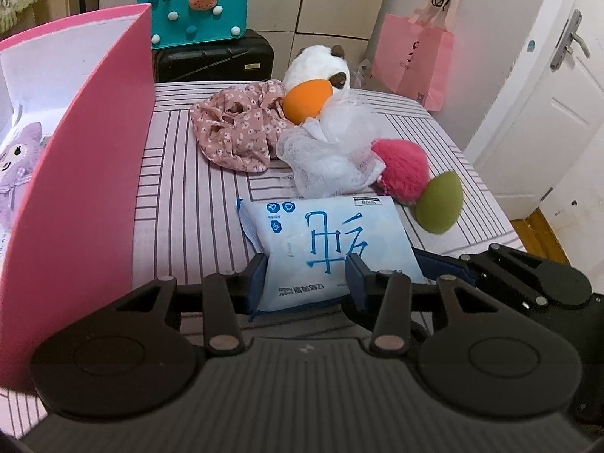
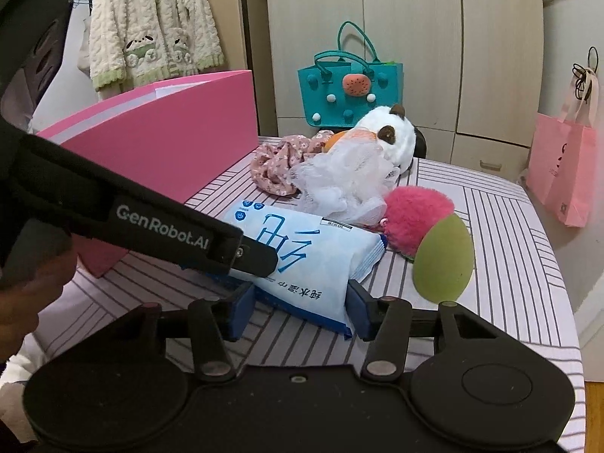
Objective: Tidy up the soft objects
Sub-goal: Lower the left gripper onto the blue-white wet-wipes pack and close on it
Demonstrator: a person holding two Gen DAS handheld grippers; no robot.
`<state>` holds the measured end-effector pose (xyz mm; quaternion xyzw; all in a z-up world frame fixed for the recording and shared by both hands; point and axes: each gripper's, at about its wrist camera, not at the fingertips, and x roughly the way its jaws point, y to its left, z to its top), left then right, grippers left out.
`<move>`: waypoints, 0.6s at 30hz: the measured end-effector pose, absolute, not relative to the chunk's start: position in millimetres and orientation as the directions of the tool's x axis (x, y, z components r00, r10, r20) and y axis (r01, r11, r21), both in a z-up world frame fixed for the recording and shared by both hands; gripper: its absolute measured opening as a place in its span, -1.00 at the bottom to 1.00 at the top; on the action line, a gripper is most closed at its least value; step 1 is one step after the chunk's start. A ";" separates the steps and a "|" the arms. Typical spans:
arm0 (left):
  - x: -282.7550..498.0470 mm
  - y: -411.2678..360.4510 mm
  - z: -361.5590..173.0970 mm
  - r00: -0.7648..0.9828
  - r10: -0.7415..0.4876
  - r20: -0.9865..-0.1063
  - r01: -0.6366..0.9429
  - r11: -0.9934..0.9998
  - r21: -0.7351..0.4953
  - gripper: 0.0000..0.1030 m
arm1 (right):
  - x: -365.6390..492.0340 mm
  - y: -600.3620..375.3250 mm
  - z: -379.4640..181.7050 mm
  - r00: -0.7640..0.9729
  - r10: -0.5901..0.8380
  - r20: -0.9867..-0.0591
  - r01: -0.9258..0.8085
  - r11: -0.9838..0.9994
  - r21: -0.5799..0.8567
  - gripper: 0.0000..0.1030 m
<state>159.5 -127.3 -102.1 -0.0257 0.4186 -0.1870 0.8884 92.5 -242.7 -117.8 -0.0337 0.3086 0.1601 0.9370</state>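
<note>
The pink box [image 1: 87, 158] stands to my left on the striped bed [image 1: 196, 204], and both my left gripper [image 1: 304, 277] and right gripper [image 2: 300, 304] straddle the wet-wipe pack's [image 1: 324, 249] near end, jaws pressed against its sides, its length running away from me.

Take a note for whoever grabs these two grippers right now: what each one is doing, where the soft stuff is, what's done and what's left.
Left gripper: jaws on either side of the wipes pack, near end.
Right gripper: also straddling the same pack; firm grip unclear for both.
Pink box stands left on the striped bed; a purple plush is already inside.
Left to do: pack, floral cloth, white plush, mesh puff, orange sponge, pink pompom, green sponge.
</note>
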 end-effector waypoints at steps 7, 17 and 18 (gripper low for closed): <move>145.7 -125.8 -96.0 0.545 -0.352 -0.761 0.342 0.922 -0.182 -0.16 | 79.8 -239.8 -110.9 0.726 0.286 -0.625 -0.307 0.948 0.078 0.13; 120.5 -115.6 -77.1 0.491 -0.398 -0.775 0.387 0.897 -0.216 -0.17 | 53.4 -238.9 -91.2 0.690 0.307 -0.656 -0.300 0.945 0.127 0.17; 118.4 -114.5 -74.7 0.485 -0.399 -0.778 0.390 0.895 -0.216 -0.17 | 51.5 -238.9 -89.2 0.684 0.313 -0.659 -0.301 0.944 0.135 0.17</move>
